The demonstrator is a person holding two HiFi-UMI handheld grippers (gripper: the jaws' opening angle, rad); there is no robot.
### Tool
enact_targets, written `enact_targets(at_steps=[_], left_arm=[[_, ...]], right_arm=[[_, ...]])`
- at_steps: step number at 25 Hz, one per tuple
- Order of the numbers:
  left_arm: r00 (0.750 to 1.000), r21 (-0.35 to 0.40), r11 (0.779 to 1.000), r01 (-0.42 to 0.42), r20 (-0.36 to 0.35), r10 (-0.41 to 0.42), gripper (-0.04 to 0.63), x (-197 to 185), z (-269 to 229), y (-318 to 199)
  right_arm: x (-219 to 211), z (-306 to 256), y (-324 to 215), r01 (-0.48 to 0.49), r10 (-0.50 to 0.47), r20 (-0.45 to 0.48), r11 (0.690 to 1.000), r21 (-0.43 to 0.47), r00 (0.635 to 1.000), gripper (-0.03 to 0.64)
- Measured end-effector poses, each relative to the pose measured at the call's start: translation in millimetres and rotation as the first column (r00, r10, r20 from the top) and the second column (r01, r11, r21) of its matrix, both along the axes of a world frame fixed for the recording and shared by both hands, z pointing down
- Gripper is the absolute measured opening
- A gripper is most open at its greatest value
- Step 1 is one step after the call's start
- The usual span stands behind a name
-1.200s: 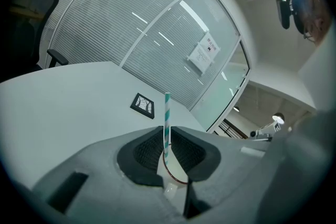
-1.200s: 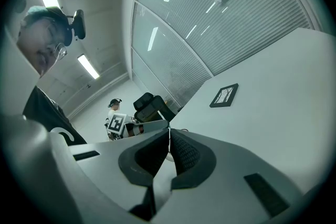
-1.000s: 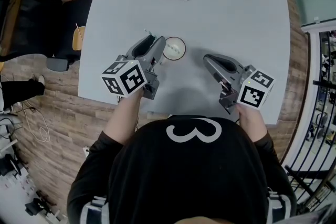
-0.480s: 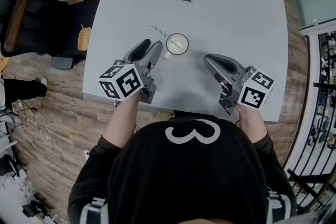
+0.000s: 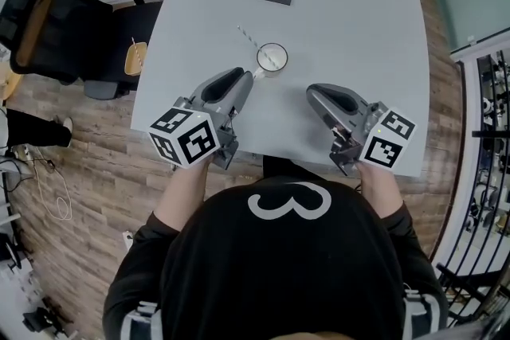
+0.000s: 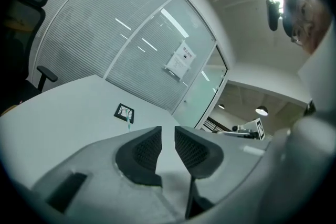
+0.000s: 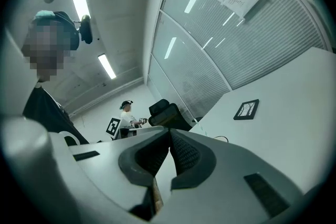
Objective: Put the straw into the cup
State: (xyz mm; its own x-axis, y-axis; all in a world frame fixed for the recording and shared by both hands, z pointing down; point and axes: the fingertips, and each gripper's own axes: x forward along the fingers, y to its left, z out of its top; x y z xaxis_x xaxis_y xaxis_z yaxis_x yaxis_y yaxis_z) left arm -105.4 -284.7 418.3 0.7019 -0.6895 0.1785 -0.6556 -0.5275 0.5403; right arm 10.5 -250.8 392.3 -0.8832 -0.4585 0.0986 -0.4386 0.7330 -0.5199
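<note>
Change: teal-striped paper straw point(image 5: 249, 37) now stands in small round white cup point(image 5: 272, 57), top leaning to 10 o'clock; a sec ago L gripper point(image 5: 239, 78) held it there. Task's end state looks reached. L gripper, at cup's 7 o'clock, has backed off. Its jaws have just been closing: small gap, nothing betw. R gripper point(image 5: 315, 91), at cup's 4 o'clock: jaws together, empty, approx level.

Reading a white 3-shaped mark point(image 5: 289, 200) on the black cloth shirt point(image 5: 287, 275); failing to make out print on the white paper notice point(image 6: 178, 59).
</note>
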Motion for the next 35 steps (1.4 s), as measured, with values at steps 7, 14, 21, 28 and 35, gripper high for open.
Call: enact_targets(at_steps=[7,14,21,28,35], left_arm=[[0.996,0.087,0.992,-0.091,0.01,0.09,0.038,13.7,-41.0,45.8],[0.987,0.179,0.971,-0.158,0.047,0.152,0.026,21.4,-71.5,87.0],[0.98,0.21,0.957,-0.198,0.064,0.189,0.025,27.2,-80.9,114.9],[0.978,0.227,0.952,-0.208,0.075,0.196,0.025,25.4,-86.1,127.7],[0.977,0.23,0.95,-0.213,0.074,0.202,0.025,22.4,-92.4,131.4]], right_arm=[[-10.1,-33.5,32.2,0.016,-0.018,0.02,0.997,0.07,1.0,0.015],[-17.4,-54.7,65.4,0.016,-0.02,0.031,0.991,0.136,0.999,0.015],[-24.3,-65.2,94.1,0.02,-0.025,0.027,0.985,0.174,0.999,0.014],[-25.7,-68.9,106.3,0.004,-0.008,0.02,0.982,0.187,1.0,0.014],[-28.5,-74.6,109.2,-0.009,0.007,0.01,0.981,0.194,1.0,0.014]])
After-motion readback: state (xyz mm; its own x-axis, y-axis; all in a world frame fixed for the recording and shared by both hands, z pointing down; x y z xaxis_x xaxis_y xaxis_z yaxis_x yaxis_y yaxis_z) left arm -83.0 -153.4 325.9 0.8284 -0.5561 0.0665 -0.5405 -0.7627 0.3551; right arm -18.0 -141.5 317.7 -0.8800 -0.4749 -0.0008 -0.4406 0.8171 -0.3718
